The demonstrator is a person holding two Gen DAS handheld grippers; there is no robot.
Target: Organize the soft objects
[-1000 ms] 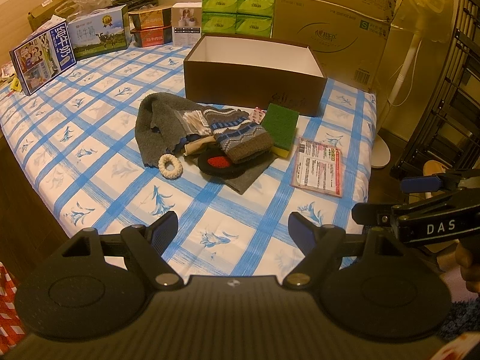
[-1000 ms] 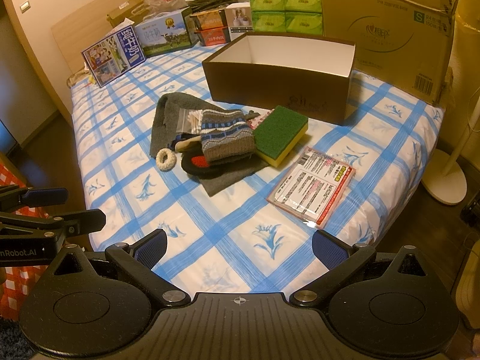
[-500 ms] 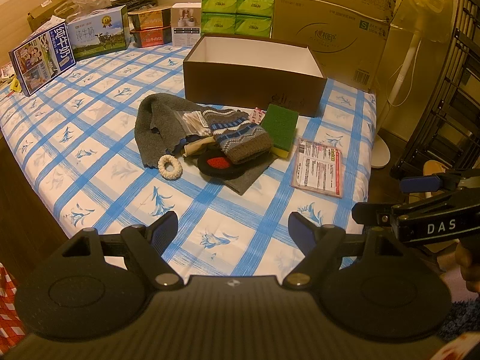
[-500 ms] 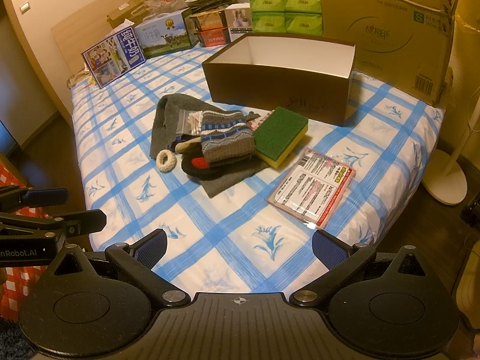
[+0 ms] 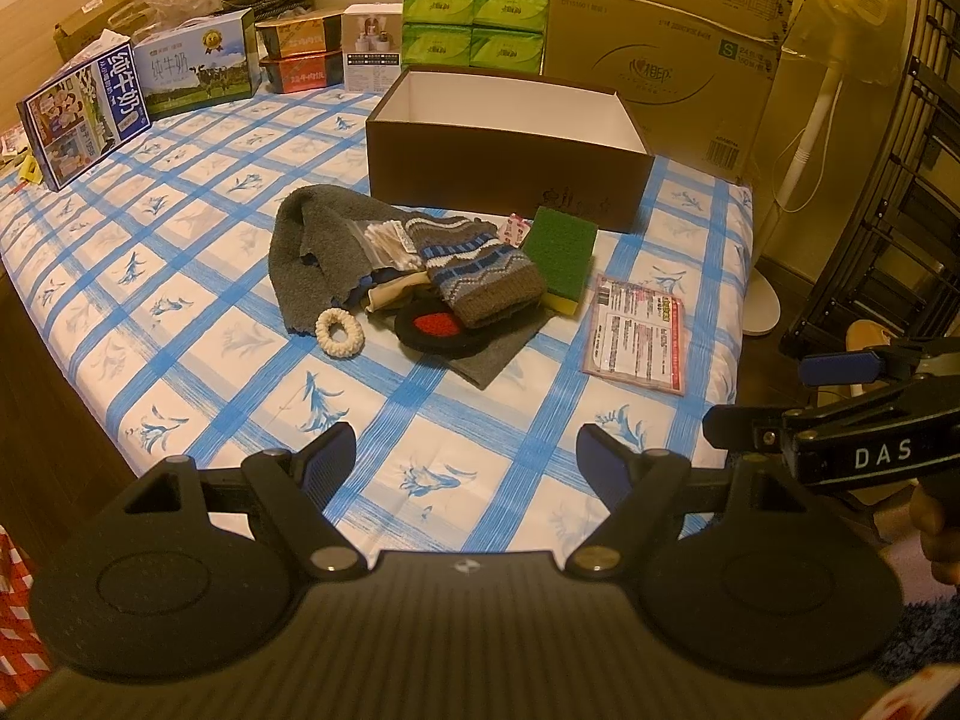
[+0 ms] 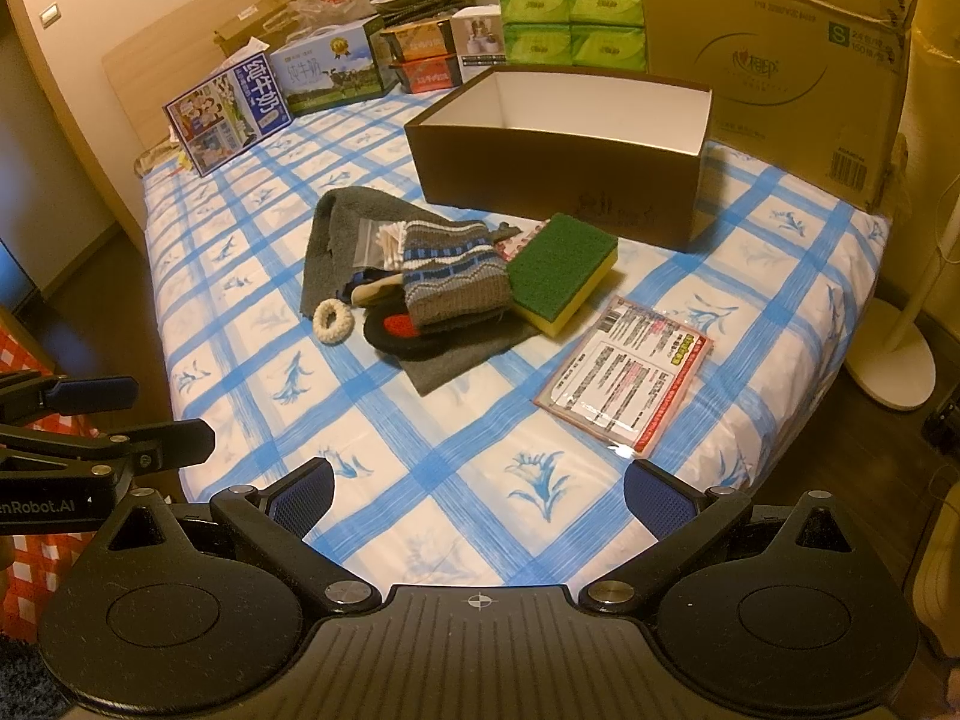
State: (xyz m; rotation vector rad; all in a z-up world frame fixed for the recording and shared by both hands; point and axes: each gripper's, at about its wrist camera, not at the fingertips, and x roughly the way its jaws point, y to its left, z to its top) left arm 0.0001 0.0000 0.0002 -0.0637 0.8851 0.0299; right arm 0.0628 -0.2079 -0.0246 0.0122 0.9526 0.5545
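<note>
Soft things heaped mid-bed: grey towel (image 5: 300,252), striped knit sock (image 5: 480,276), green-yellow sponge (image 5: 561,258), cream scrunchie (image 5: 339,331). Open brown cardboard box (image 5: 504,162) just beyond, seemingly empty, probably their destination. Left gripper (image 5: 465,456), right gripper (image 6: 477,495) hover at near bed edge, jaws wide, holding nothing.

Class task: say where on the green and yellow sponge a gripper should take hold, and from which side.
Grip the sponge across its two long side faces, coming from above and the right. It lies tilted, propped on the knitted sock, so its right edge stands free; the open right gripper is probably wide enough.
</note>
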